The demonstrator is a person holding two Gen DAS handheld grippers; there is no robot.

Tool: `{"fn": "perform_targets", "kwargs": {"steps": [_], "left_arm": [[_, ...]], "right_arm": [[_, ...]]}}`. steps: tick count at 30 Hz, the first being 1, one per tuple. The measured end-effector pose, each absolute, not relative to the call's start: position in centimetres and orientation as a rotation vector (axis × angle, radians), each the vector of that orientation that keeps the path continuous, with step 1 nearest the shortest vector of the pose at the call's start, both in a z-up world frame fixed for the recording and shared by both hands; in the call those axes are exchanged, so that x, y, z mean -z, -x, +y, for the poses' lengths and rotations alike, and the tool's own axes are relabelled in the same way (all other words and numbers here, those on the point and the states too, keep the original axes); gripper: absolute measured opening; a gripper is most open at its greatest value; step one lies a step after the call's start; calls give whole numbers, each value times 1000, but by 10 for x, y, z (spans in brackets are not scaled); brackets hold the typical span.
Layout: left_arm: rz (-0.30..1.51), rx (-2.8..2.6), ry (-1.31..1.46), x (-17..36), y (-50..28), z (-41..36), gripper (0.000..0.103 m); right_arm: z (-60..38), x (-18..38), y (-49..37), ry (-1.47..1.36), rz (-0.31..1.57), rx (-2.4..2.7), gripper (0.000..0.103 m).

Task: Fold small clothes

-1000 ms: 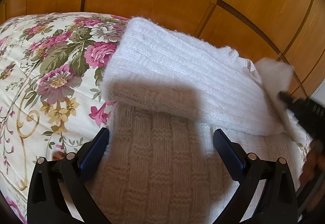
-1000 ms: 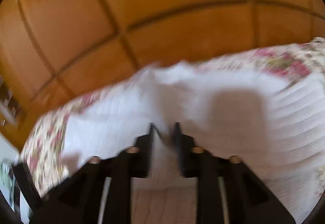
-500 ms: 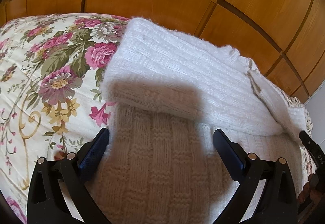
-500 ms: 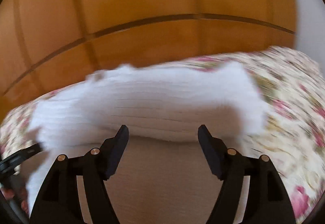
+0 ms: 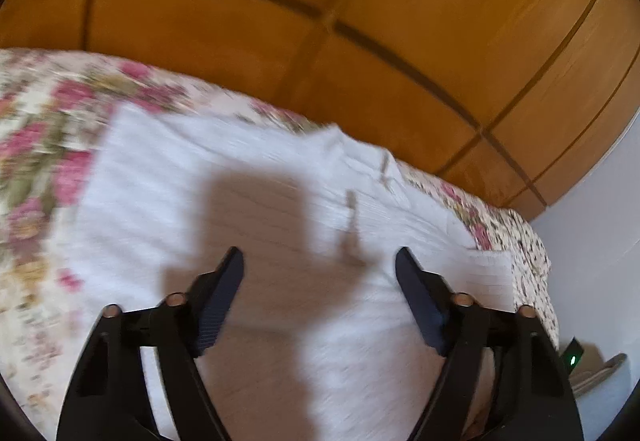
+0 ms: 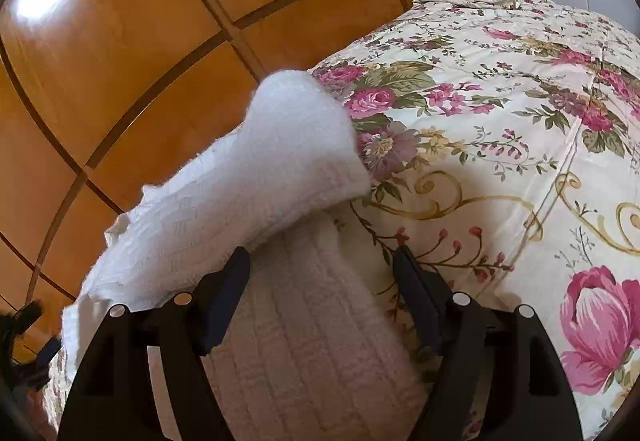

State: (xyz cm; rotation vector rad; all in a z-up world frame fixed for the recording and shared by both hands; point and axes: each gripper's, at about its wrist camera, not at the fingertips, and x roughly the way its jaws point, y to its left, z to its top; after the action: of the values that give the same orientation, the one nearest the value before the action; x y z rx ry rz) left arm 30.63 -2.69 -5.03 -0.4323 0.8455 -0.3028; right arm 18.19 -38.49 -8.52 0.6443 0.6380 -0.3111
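I've just let the folded flap drop from my right gripper (image 6: 320,277), its jaws opening on nothing, and my left gripper (image 5: 320,277) lifts clear — closing, empty — so the white knit (image 5: 248,201) lies doubled on the floral bedspread (image 6: 500,161), one fold done.

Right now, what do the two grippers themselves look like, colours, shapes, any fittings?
Both look alike. The left gripper has two matte black fingers built as angular frames with triangular cut-outs, each tipped by a dark navy ribbed pad and pinned with round copper-coloured rivets. The right gripper has the same black frames and dark pads, with paler, silvery rivets. No cables, markings or sleeves show.
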Motion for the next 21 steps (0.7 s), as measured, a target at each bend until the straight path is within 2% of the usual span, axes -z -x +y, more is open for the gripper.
{"fn": "perform_targets", "kwargs": {"steps": [3, 7, 8, 9, 11, 16, 21], "left_arm": [[936, 315, 392, 65, -336, -56, 53], [989, 304, 365, 84, -354, -81, 52], [973, 314, 356, 84, -355, -86, 41], [970, 325, 333, 81, -353, -90, 23], [945, 348, 301, 74, -348, -93, 6], [820, 393, 359, 49, -330, -66, 5], [818, 323, 381, 66, -320, -33, 5]], "right_arm": [[-384, 86, -184, -647, 627, 314, 74], [-384, 88, -184, -648, 623, 323, 73], [-384, 88, -184, -648, 622, 323, 73], [-384, 88, -184, -649, 620, 323, 73], [-384, 88, -184, -651, 618, 322, 73], [-384, 88, -183, -659, 610, 318, 73], [-385, 88, -183, -658, 611, 318, 73]]}}
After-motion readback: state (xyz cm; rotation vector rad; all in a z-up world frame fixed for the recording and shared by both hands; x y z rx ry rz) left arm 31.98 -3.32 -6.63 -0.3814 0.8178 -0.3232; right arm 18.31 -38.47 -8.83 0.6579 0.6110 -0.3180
